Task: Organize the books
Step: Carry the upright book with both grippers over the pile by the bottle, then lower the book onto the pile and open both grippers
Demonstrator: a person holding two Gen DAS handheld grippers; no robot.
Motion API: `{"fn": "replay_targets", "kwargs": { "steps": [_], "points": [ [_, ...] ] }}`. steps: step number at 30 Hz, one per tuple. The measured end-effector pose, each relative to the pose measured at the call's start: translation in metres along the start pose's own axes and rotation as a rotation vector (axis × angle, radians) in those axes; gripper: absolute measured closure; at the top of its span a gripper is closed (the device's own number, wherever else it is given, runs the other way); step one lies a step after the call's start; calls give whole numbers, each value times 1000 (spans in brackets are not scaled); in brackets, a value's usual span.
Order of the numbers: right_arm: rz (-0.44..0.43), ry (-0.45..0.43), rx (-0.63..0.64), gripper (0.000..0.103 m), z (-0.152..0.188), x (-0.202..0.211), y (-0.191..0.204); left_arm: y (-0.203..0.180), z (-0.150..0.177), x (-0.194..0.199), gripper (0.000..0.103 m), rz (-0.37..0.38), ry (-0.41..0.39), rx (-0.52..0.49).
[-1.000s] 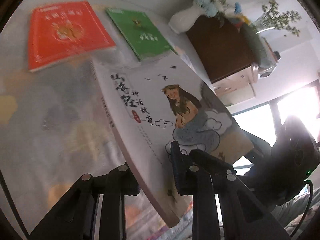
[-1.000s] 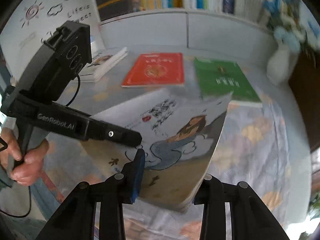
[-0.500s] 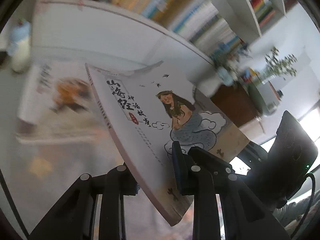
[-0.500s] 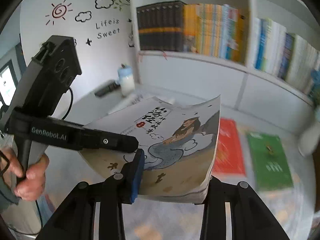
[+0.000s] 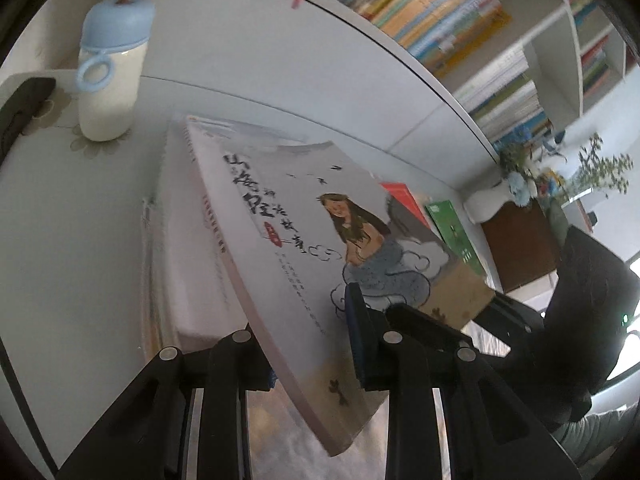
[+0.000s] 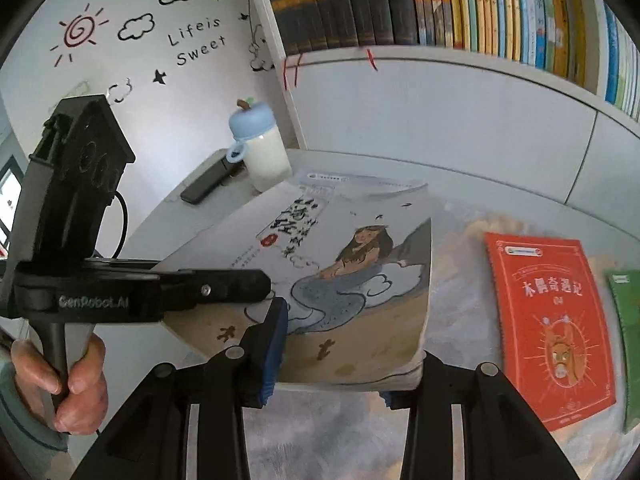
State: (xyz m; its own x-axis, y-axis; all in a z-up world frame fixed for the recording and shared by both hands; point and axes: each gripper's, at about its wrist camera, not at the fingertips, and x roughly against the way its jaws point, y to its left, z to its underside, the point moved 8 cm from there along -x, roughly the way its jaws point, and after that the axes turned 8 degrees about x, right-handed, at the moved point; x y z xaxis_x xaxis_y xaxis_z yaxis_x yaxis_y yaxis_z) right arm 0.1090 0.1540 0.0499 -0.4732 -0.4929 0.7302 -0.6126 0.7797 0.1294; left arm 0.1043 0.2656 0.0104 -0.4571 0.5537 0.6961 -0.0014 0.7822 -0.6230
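Note:
A white book with a mermaid drawing (image 5: 304, 248) (image 6: 352, 276) hangs tilted in the air, held by both grippers. My left gripper (image 5: 312, 356) is shut on its near corner by the spine. My right gripper (image 6: 340, 368) is shut on its lower edge. Just under the book's far end lies a stack of pale books (image 5: 176, 240) (image 6: 360, 184) on the table. A red book (image 6: 548, 320) (image 5: 404, 196) and a green book (image 6: 626, 340) (image 5: 456, 232) lie flat to the right.
A white bottle with a blue lid (image 5: 108, 72) (image 6: 260, 148) stands behind the stack, beside a dark phone-like slab (image 6: 204, 184). Filled bookshelves (image 6: 440, 4) run along the back wall. A white vase with flowers (image 5: 488, 204) stands far right. A hand (image 6: 76, 380) grips the left tool's handle.
Both grippers have carried the mermaid book leftward, from above the red and green books to above the pale stack near the bottle. Both grips look unchanged.

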Motion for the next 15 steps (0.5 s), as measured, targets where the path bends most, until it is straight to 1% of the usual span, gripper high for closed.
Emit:
{"fn": "replay_targets", "kwargs": {
  "steps": [2,3,4,5,7,9,11,13,15],
  "points": [
    [15,5,2,66,-3,-8,3,10,-9,-5,80,2,-1,25],
    [17,12,-3,63,-5,-13,4,13,-11,-7,80,0,-2,33],
    [16,21,-4,61,-6,-19,5,17,-13,-8,79,-3,0,41],
    [16,27,-4,61,-8,-25,5,22,-14,-9,76,-8,0,48],
    [34,42,-2,60,-7,-35,2,25,-14,-11,72,-23,-6,57],
    [36,64,-18,59,-3,-42,-2,33,-11,-11,72,-30,-4,83],
    [29,85,-37,58,3,-49,-6,38,-9,-7,72,-18,-10,107],
    [14,116,-54,58,10,-56,-8,43,-8,-1,72,-31,-27,120],
    [8,116,-49,56,13,-57,-7,49,-7,7,72,-42,-43,143]
  ]
}}
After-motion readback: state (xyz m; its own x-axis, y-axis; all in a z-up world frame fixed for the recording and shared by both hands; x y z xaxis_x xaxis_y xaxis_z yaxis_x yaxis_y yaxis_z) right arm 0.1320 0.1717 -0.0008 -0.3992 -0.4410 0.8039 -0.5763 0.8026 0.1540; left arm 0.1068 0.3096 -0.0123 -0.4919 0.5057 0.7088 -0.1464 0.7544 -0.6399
